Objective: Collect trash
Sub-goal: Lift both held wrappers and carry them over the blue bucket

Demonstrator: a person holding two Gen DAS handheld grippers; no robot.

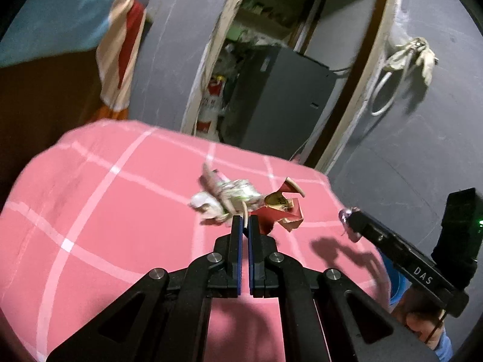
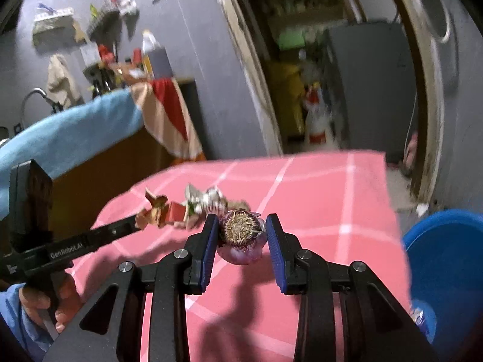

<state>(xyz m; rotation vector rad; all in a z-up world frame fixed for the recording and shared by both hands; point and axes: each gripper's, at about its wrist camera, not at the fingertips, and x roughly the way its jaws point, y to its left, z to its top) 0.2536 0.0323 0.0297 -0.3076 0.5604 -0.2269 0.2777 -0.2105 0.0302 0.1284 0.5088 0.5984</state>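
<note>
A pink checked table [image 1: 105, 211] carries a pile of trash: a crumpled white-green wrapper [image 1: 226, 194] and a torn red carton [image 1: 282, 208]. My left gripper [image 1: 245, 221] is shut on a thin edge of that pile, at the seam between wrapper and carton. My right gripper [image 2: 241, 226] is shut on a purple onion piece [image 2: 241, 235], root end facing the camera, held above the table. The right gripper also shows in the left wrist view [image 1: 350, 223] with the onion piece [image 1: 347, 215] at its tip. The pile shows in the right wrist view [image 2: 205, 202].
A blue bin [image 2: 446, 256] stands at the table's right edge. Behind the table is an open doorway with a grey cabinet [image 1: 280, 96]. A blue cloth [image 2: 75, 132] and a striped cloth [image 1: 120, 54] hang at the left over a brown counter.
</note>
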